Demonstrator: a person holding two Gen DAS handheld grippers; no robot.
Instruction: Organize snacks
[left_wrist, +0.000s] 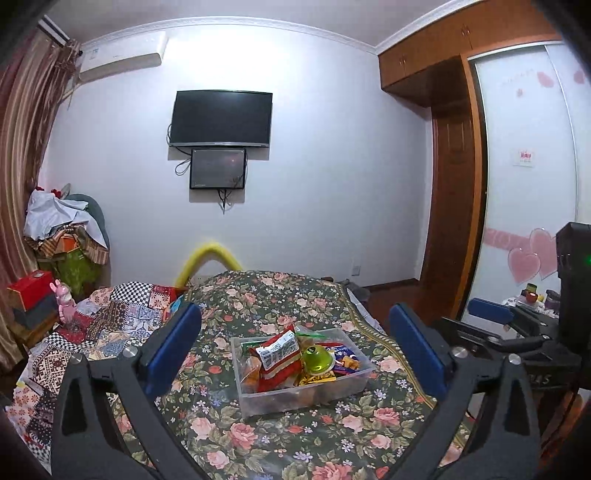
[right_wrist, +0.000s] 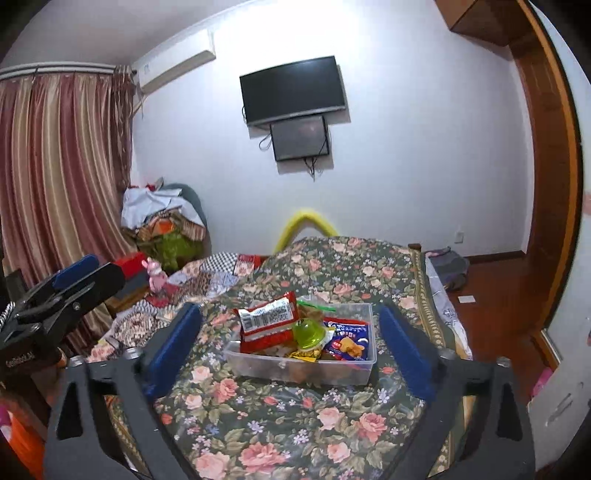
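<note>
A clear bin (left_wrist: 301, 384) was seen at lower centre of both views on a floral cloth (left_wrist: 258, 435), with the snacks (left_wrist: 295, 356) heaped inside: red packet (right_wrist: 267, 325), green cup (right_wrist: 308, 332), blue packet (right_wrist: 347, 341). Both the left gripper (left_wrist: 295, 354) and right gripper (right_wrist: 291, 354) were held released and empty, framing the bin. Snacks were apparently gathered there to be kept together; sorted, or awaiting sorting, could not be told.

White walls, wall-mounted television (left_wrist: 221, 119), striped curtains (right_wrist: 59, 166), wooden wardrobe (left_wrist: 443, 147), possibly laminate floor (right_wrist: 491, 295).
</note>
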